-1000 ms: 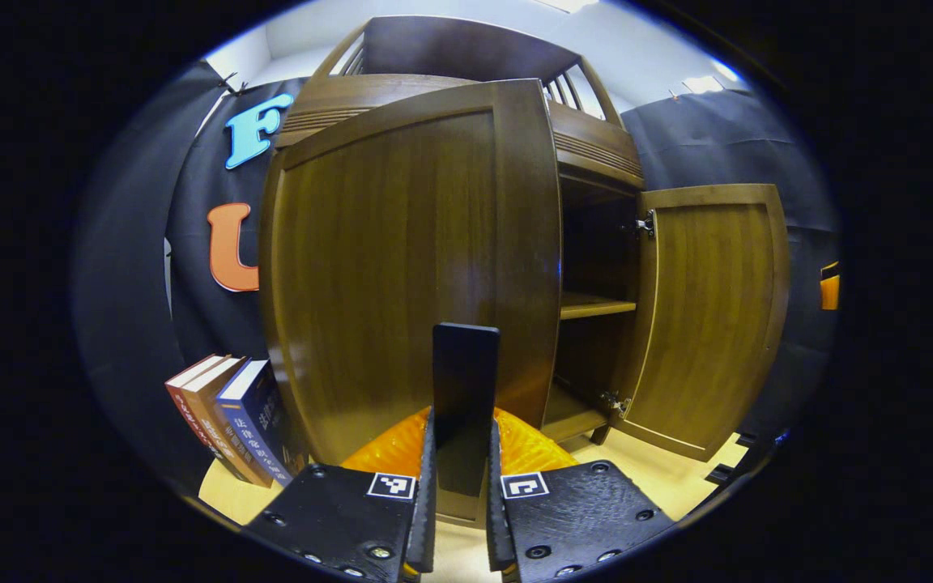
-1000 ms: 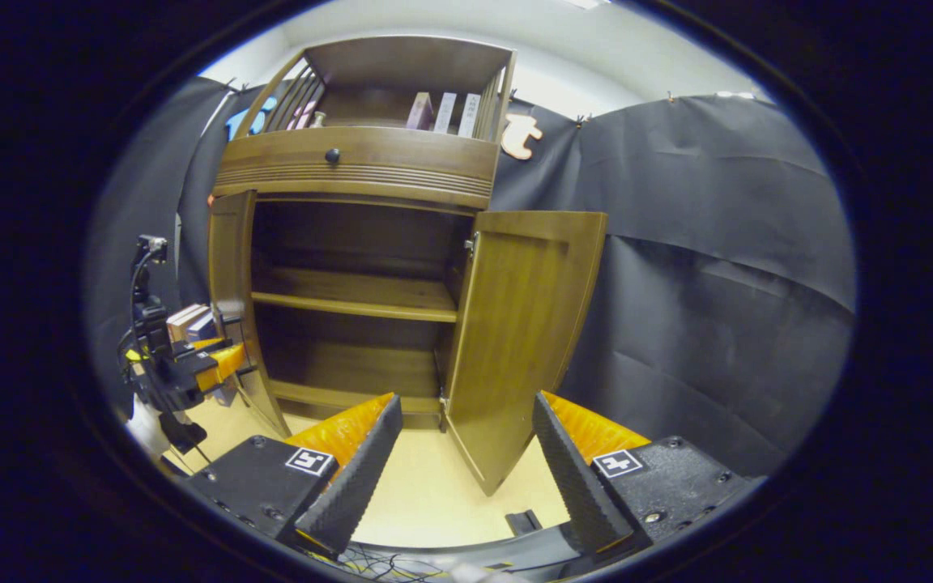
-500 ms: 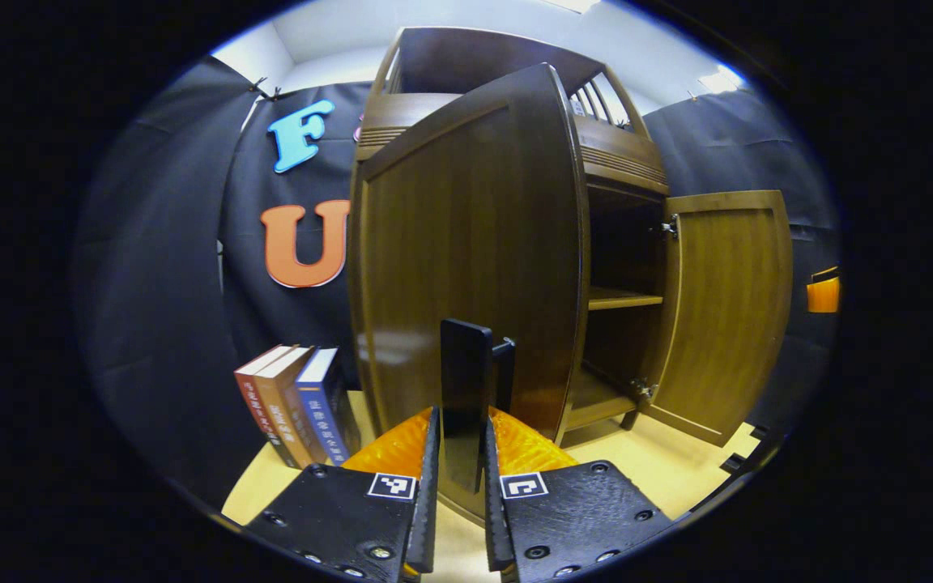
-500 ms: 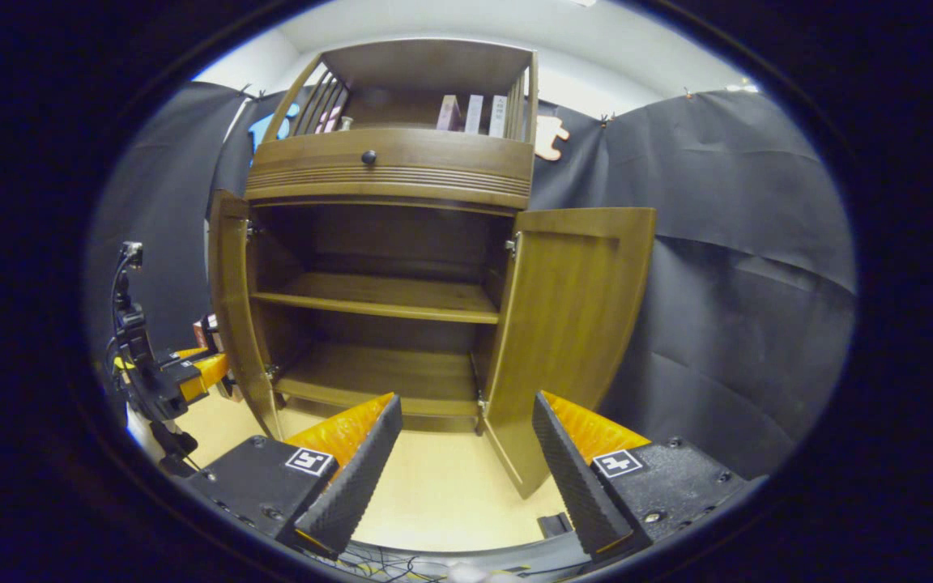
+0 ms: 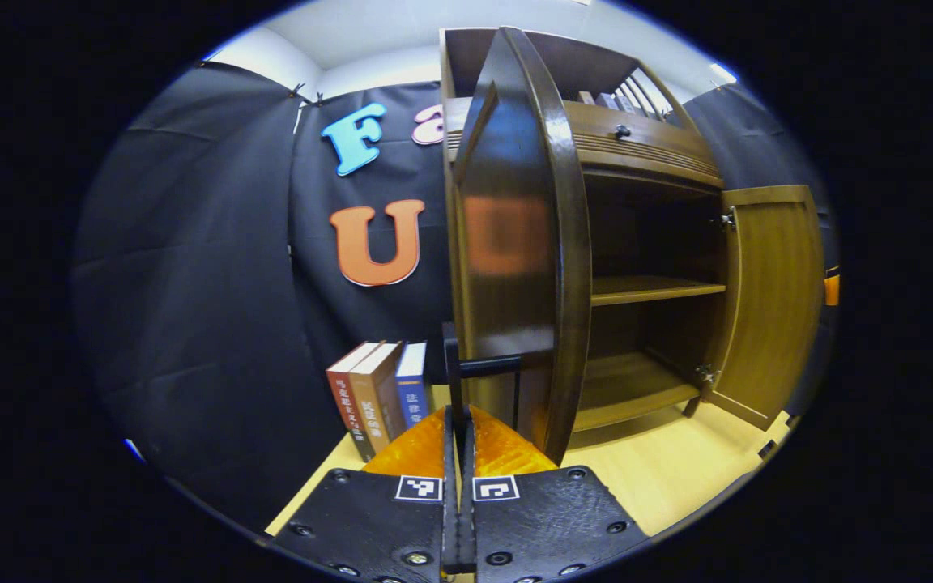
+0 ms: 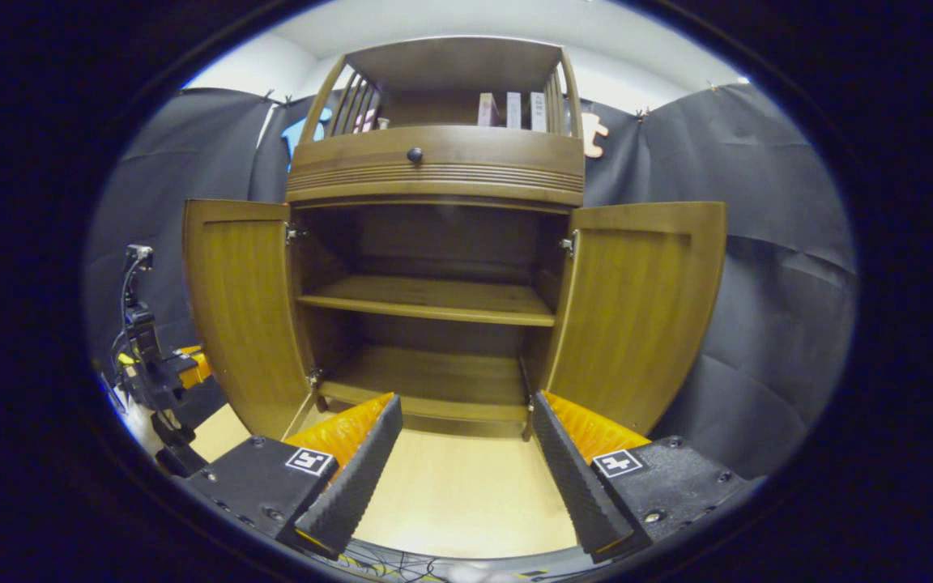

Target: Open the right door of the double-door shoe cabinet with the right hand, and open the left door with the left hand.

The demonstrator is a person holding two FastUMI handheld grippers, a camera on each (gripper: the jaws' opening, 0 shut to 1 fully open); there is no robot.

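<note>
The brown shoe cabinet (image 6: 434, 166) stands with both doors swung wide. In the right gripper view the left door (image 6: 236, 308) and the right door (image 6: 636, 308) flank the bare shelves (image 6: 434, 300). My right gripper (image 6: 466, 453) is open, apart from the cabinet, with floor between its fingers. In the left gripper view the left door (image 5: 515, 243) is nearly edge-on, and my left gripper (image 5: 458, 421) is shut on its dark handle (image 5: 454, 364). The right door (image 5: 770, 300) stands open beyond. The left gripper (image 6: 167, 376) also appears left of the left door.
Three books (image 5: 377, 393) stand upright on the pale floor (image 6: 450, 494) beside the cabinet's left side, close to the left door's swing. A drawer with a knob (image 6: 415, 154) and a top shelf holding books (image 6: 511, 109) sit above the doors. Black cloth walls surround the cabinet.
The left door has swung further outward with my left gripper still on its handle. The right gripper view now faces the cabinet squarely; its fingers stay open.
</note>
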